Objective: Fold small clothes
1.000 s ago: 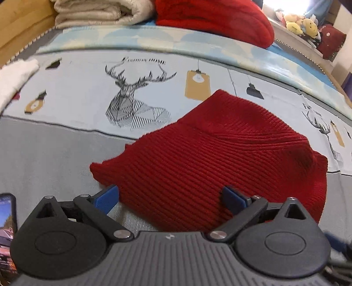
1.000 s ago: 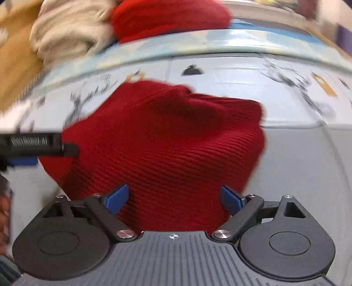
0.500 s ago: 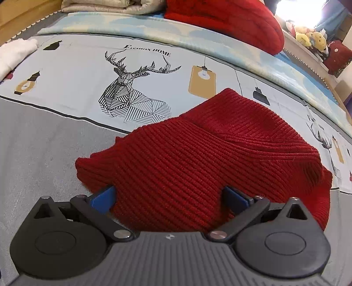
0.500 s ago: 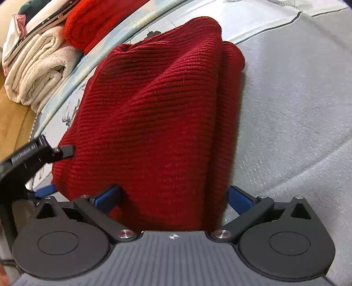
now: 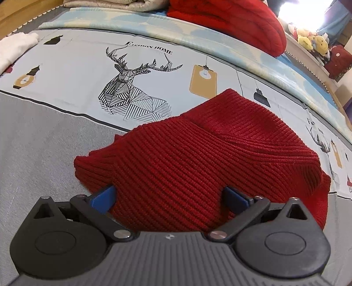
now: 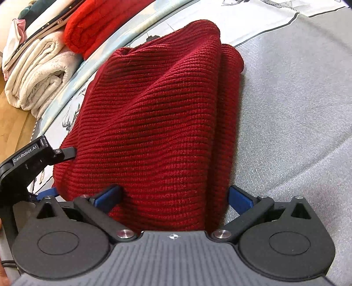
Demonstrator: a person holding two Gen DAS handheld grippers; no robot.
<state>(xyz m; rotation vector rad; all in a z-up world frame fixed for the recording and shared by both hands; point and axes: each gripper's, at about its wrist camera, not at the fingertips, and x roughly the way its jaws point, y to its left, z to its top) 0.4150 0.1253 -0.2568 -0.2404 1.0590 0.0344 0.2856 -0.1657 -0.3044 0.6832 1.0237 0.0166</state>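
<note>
A dark red ribbed knit garment [image 5: 198, 162] lies folded on the bed, also filling the right wrist view [image 6: 162, 114]. My left gripper [image 5: 169, 198] is open, its blue fingers wide apart with the garment's near edge bunched between them. My right gripper [image 6: 173, 198] is open too, its fingers straddling another edge of the garment. The left gripper's black body [image 6: 33, 158] shows at the left of the right wrist view, against the garment's side.
The bed sheet [image 5: 77, 72] is pale with deer prints, then grey [image 6: 297, 110] nearer me. Folded cream blankets [image 6: 37, 74] and a bright red knit pile [image 5: 231, 19] lie at the back. Plush toys [image 5: 312, 39] sit far right. A white cloth [image 5: 15, 46] lies far left.
Both grippers moved in onto the garment's edges; the right one swung round to view it lengthwise. The cloth now sits between each pair of open fingers.
</note>
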